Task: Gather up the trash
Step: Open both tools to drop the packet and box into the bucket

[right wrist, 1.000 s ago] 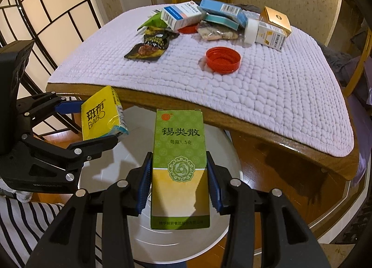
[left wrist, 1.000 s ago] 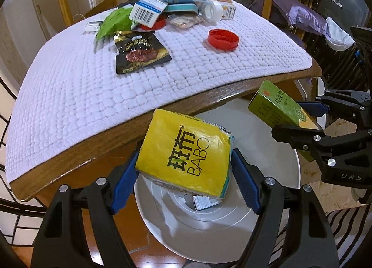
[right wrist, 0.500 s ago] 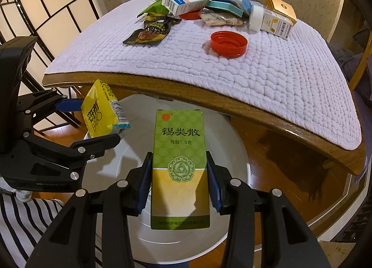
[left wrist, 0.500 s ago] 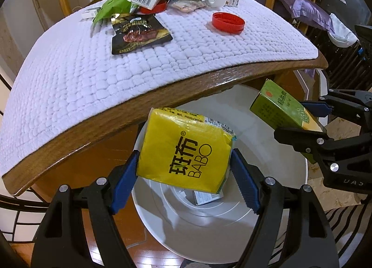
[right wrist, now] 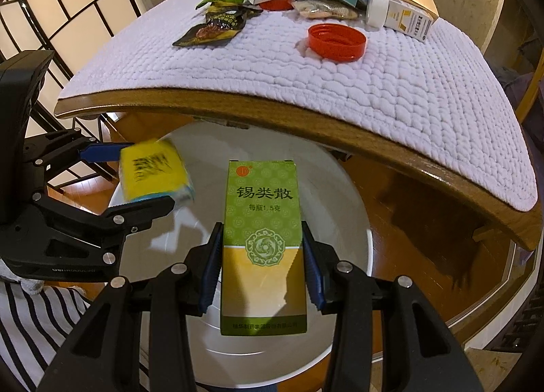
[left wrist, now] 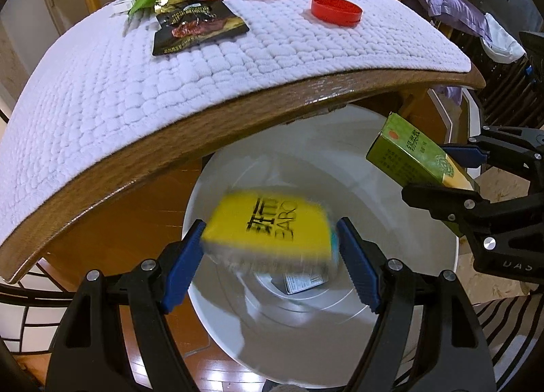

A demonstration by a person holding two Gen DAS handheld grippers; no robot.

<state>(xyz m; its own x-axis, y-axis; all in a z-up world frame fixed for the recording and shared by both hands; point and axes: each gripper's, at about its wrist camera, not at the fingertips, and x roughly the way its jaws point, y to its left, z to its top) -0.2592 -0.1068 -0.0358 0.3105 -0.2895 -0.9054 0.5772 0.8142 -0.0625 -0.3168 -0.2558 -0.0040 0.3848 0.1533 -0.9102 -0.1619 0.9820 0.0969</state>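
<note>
Lower centre, left gripper fingers spread beside blurred yellow packet, contact unclear, above white bin. Right gripper fingers clamped on green box.

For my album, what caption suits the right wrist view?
Right gripper holds a green box over the white bin, litter waiting on the table.

Bin sits below desk edge. Packet hangs above bin, carton to its right. Cap lies on desk, clutter behind.
</note>
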